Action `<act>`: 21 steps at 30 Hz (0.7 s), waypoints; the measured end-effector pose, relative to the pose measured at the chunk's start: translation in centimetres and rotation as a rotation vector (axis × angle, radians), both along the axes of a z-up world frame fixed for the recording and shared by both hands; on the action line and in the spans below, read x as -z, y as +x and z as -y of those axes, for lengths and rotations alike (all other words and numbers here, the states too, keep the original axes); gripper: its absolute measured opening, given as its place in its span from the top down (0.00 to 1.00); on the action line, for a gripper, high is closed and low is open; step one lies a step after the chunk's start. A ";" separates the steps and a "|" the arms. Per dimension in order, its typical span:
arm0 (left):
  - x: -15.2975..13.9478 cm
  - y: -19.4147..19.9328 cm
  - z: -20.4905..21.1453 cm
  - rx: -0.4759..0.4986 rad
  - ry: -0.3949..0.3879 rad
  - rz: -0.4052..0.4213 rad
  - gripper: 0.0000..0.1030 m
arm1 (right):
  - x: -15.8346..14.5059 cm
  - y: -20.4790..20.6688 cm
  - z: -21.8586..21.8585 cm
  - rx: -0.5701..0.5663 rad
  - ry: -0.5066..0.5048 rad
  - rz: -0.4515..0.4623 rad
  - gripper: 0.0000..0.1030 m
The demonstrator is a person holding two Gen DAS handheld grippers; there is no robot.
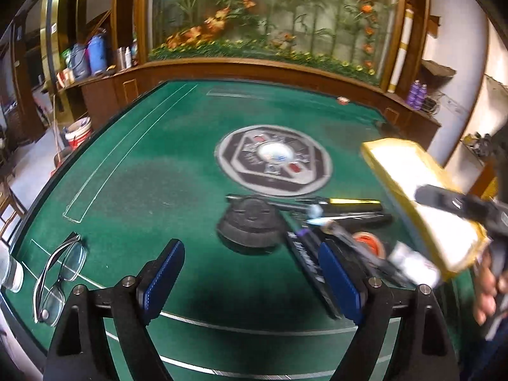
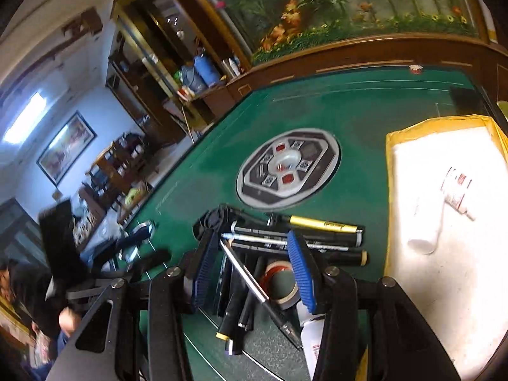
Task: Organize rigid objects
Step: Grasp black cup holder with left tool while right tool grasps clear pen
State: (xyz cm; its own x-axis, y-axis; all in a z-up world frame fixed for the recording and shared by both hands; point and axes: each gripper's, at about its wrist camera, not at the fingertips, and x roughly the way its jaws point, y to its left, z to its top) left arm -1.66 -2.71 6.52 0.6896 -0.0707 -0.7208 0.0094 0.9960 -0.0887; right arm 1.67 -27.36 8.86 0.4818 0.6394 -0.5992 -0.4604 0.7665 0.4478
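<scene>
A heap of black markers and pens (image 2: 304, 238), one with a yellow barrel, lies on the green felt table (image 2: 365, 111) with a roll of tape (image 2: 281, 281) and a round black object (image 1: 247, 225). My right gripper (image 2: 252, 271) hovers over this heap, jaws part open, pads touching nothing. A white tube (image 2: 312, 327) lies by its right finger. The yellow-rimmed white tray (image 2: 444, 285) to the right holds a printed white tube (image 2: 457, 190). My left gripper (image 1: 252, 281) is wide open and empty above bare felt, left of the heap. Glasses (image 1: 60, 279) lie at its left.
A round control panel (image 1: 274, 160) sits in the table's middle. A white bottle (image 1: 11, 271) stands at the left edge beside the glasses. A hand (image 1: 487, 289) holds the right gripper's handle. Wooden shelving and a flower mural stand behind the table.
</scene>
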 end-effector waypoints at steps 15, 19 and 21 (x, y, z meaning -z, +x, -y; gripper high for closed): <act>4.4 6.3 2.1 0.021 0.132 -0.074 0.22 | 0.5 -0.2 -0.4 -0.044 -0.038 -0.012 0.57; 4.2 5.4 0.4 0.006 0.070 -0.088 0.34 | 0.9 -0.8 -1.7 -0.112 -0.090 -0.005 0.57; 4.1 4.4 0.1 -0.003 0.082 -0.088 0.34 | 1.1 -1.3 -2.5 -0.154 -0.136 0.005 0.57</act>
State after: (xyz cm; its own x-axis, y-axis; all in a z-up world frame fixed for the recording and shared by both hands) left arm 2.74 -2.78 2.42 0.6235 -0.0070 -0.7818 0.0019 1.0000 -0.0074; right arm 0.41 -24.83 7.77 0.3876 0.6194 -0.6827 -0.5790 0.7399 0.3425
